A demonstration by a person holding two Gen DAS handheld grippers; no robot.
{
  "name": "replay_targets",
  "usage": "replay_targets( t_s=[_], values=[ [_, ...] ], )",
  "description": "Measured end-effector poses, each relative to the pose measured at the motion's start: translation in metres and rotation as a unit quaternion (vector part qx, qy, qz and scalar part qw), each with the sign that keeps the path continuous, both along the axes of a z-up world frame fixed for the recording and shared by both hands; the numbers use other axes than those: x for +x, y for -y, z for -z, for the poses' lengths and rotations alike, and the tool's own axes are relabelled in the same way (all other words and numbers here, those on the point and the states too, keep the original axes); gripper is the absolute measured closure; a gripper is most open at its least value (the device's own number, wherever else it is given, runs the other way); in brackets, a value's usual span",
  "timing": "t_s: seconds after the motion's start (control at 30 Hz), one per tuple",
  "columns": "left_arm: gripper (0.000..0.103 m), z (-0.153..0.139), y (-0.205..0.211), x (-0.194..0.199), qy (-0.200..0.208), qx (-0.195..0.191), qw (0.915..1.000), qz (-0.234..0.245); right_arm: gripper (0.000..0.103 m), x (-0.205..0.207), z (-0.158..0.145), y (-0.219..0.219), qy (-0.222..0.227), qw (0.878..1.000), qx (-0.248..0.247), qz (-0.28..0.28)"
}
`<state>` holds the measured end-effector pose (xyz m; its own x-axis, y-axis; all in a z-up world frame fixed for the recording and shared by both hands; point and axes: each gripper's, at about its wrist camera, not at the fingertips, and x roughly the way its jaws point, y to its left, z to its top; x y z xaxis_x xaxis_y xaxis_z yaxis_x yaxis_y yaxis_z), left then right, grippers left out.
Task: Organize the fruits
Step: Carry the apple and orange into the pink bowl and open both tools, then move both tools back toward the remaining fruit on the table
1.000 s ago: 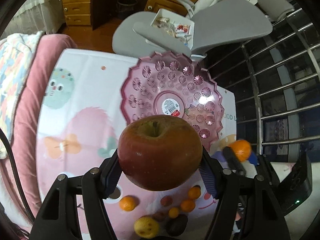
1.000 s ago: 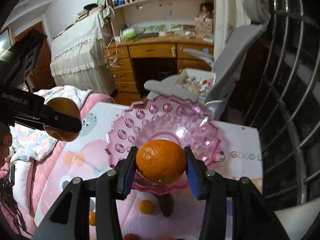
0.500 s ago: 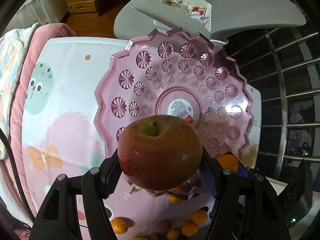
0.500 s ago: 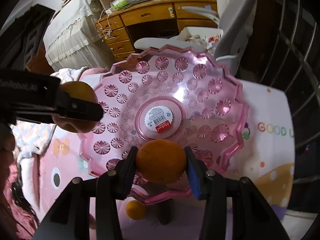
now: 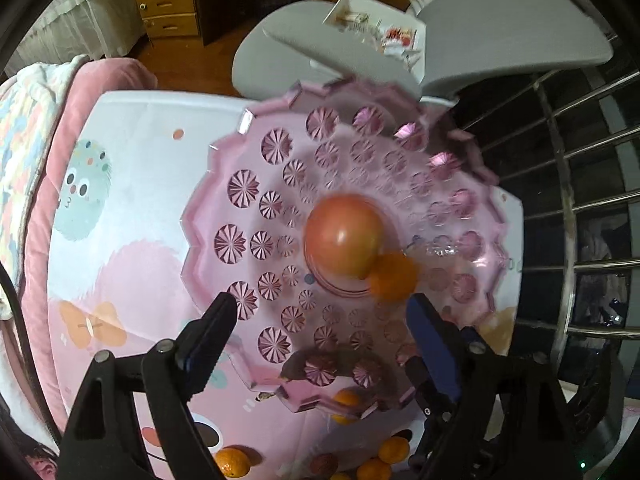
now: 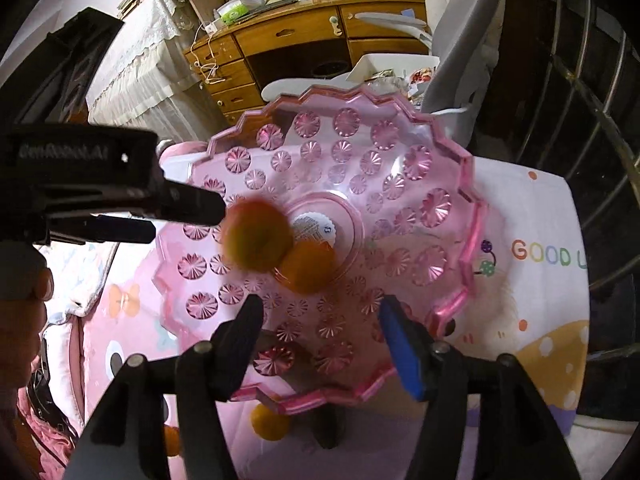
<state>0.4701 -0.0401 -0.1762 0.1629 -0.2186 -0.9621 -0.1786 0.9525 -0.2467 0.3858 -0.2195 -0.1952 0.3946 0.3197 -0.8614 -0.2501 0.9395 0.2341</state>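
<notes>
Item: pink fruit dish (image 5: 224, 184), on a stem above the patterned tabletop (image 5: 132, 152). Contents: one apple (image 5: 342, 234) at centre, one orange (image 5: 392, 276) touching it. Left tool (image 5: 320, 320): wide open, empty, above the dish's near rim. Right tool (image 6: 320, 308): wide open, empty, likewise. Remaining: small oranges (image 5: 232, 462) loose on the tabletop, below and behind both tools; the left looks nearer.

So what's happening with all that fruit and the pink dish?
A person with a gripper in each hand is sorting fruit. Both the left gripper and the right gripper are open above the pink dish. An apple and an orange sit blurred and touching near its middle. More small oranges lie on the mat below.
</notes>
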Motion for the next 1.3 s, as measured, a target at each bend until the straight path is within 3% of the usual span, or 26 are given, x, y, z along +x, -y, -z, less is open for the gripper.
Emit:
replay_targets(
  t_s=[0.27, 0.63, 1.3],
  values=[
    [0.018, -0.031, -0.019, -0.027, 0.036, -0.022, 0.9991, -0.005, 0.041, -0.015, -0.025, 0.007, 0.016, 1.0, -0.003, 0.022],
    [0.022, -0.057, -0.047, -0.096, 0.064, -0.036, 0.9973, 0.002, 0.041, -0.065, -0.057, 0.018, 0.024, 0.997, 0.01, 0.077],
    [0.023, -0.101, -0.098, -0.275, 0.108, -0.047, 0.9891, 0.088, 0.041, -0.242, -0.109, -0.007, 0.049, 0.986, 0.026, 0.158]
  ],
)
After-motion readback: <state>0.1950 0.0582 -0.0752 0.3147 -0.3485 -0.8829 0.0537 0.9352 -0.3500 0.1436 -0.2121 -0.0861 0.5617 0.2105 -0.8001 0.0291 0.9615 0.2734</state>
